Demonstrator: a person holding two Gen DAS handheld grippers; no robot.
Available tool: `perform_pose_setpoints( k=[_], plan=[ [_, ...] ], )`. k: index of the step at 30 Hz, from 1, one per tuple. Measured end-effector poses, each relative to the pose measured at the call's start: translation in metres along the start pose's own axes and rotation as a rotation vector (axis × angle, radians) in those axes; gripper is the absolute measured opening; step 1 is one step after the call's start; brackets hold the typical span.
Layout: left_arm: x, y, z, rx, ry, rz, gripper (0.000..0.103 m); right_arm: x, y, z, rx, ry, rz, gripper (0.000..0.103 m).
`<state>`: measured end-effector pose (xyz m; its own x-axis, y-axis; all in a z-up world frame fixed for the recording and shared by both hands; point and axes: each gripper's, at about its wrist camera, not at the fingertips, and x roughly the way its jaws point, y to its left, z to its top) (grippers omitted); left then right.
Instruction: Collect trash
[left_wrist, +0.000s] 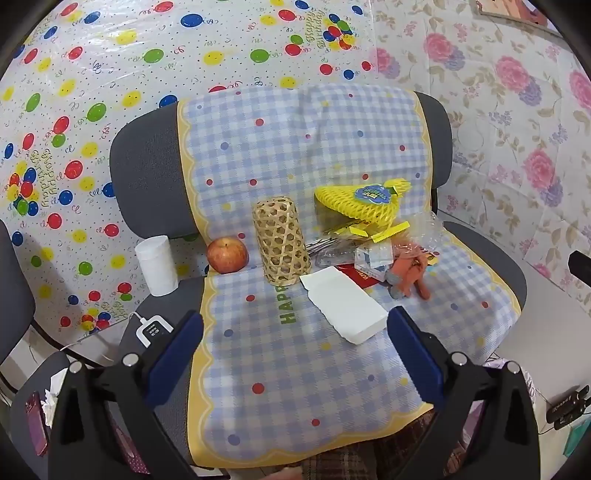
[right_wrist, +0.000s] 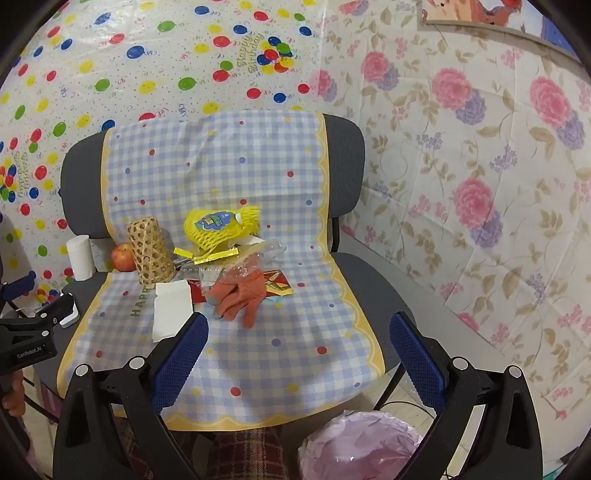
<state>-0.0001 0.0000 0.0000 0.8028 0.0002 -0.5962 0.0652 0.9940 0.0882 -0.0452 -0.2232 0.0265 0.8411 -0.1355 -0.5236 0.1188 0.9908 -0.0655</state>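
Grippers: left gripper (left_wrist: 295, 354) and right gripper (right_wrist: 299, 354) both spread wide, nothing between | trash: yellow foam net (right_wrist: 218, 225), clear wrappers (right_wrist: 255, 258) heaped mid-seat behind white paper (left_wrist: 341, 310) | room: bare checkered cloth (right_wrist: 280, 354) up front | edge: lilac-lined bin (right_wrist: 354, 446) below seat front

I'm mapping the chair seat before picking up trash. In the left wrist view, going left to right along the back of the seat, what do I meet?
White paper cup → red apple → woven bamboo basket → yellow foam fruit net.
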Motion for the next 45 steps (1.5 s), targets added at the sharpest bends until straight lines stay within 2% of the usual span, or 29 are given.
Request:
perform_pose_setpoints(
  k=[45],
  plan=[
    [0.0003,-0.0003,0.0001,0.005,0.010,0.003,0.097,0.0061,0.0066,-0.0036,0.012,0.012,0.015,0.097]
  ],
)
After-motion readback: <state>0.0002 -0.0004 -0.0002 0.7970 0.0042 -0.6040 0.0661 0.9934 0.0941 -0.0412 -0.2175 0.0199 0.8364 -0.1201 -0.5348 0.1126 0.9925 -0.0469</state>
